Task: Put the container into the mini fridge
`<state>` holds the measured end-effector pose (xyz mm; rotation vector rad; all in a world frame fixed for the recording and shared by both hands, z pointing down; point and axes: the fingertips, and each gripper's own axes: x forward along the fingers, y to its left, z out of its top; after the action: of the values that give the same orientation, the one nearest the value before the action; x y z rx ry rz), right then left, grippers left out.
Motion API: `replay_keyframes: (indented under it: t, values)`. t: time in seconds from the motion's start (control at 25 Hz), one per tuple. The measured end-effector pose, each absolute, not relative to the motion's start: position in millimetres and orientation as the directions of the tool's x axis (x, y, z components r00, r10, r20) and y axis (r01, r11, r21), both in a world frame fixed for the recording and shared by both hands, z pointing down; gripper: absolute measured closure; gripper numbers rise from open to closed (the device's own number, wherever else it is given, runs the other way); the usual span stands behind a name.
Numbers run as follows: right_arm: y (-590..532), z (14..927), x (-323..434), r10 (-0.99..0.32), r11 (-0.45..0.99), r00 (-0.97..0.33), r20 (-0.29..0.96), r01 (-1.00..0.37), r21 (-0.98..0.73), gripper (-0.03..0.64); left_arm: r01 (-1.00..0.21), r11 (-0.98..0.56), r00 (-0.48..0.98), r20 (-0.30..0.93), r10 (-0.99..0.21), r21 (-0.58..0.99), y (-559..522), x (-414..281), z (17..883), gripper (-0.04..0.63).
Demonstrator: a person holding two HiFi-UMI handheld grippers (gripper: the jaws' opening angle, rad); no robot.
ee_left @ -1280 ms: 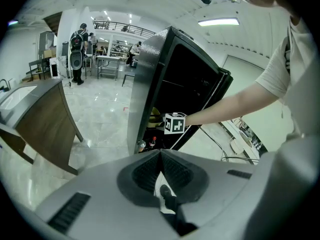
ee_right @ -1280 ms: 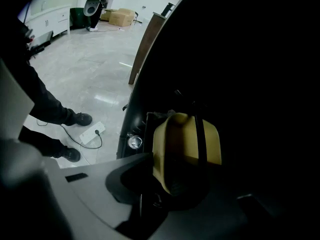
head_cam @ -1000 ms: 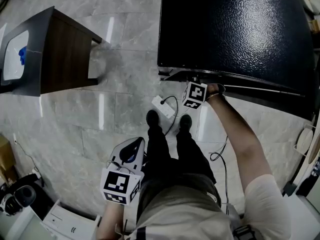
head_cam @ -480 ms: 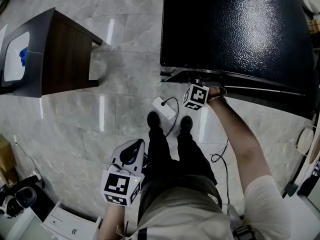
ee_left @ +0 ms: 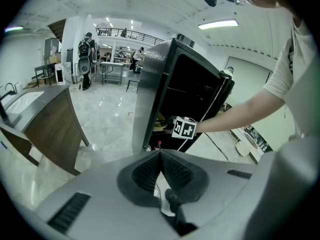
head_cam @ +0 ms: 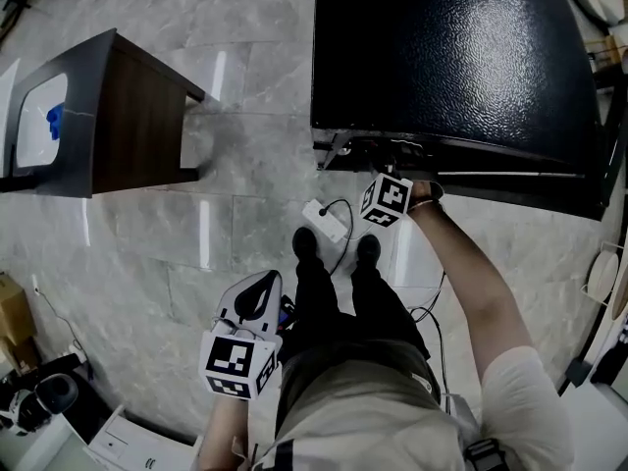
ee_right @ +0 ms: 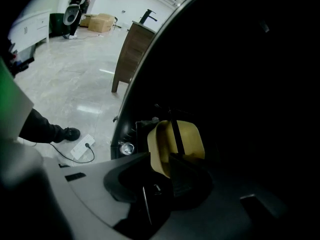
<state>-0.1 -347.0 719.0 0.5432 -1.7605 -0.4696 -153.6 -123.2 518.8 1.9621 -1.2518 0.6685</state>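
Right gripper [ee_right: 161, 158]: jaws closed on the wall of the yellow container [ee_right: 180, 136], one jaw inside the rim, one outside. The container is inside the dark lower part of the mini fridge [head_cam: 451, 57], just past its front edge. It tilts with its open side toward the camera. Whether it rests on a shelf cannot be told.

Head view: the right arm reaches to the fridge's bottom front edge, the marker cube [head_cam: 385, 197] just outside it.

Against a second ago, the cube sits slightly farther out from that edge. The whole view has also shifted a little, so the change is small.

Left gripper [ee_left: 160, 156]: jaws pressed together, nothing between them. It hangs low by the person's left leg, well apart from the fridge, in much the same spot as before.

Power strip [head_cam: 324, 219] lies on the floor in front of the fridge, near the person's shoes [head_cam: 304, 243].

Dark table [head_cam: 128, 116] stands to the fridge's left, apart from it; a white basin [head_cam: 39, 121] is set in its top.
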Motion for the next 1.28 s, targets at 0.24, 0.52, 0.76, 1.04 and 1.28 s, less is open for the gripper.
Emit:
replay_keyframes:
  t: [0.24,0.52,0.76,1.04,1.28]
  values:
    - [-311,664,2,-0.574,0.808,-0.305,0.76,-0.362,0.465,0.515,-0.916,-0.302,0.396,0.713,-0.579,0.263,-134,-155,504,0.538]
    - [-262,586,10,-0.542,0.735,-0.458,0.705,-0.665,0.132,0.515,-0.922,-0.318,0.379,0.676,-0.631,0.221,-151,-141,472,0.538]
    - [-221,540,-15,-0.407,0.752,-0.688,0.602,-0.626,-0.207,0.515,-0.918,-0.359,0.381,0.63,-0.677,0.169,-152,-127,451,0.538]
    - [-192,479,-35,-0.287,0.827,-0.828,0.482,-0.468,-0.311,0.515,-0.945,-0.311,0.304,0.61,-0.731,0.099,-136,-125,426,0.538]
    - [-168,440,-21,-0.224,0.848,-0.891,0.394,-0.378,-0.371,0.524,-0.958,-0.269,0.272,0.586,-0.763,0.095,-123,-101,415,0.538]
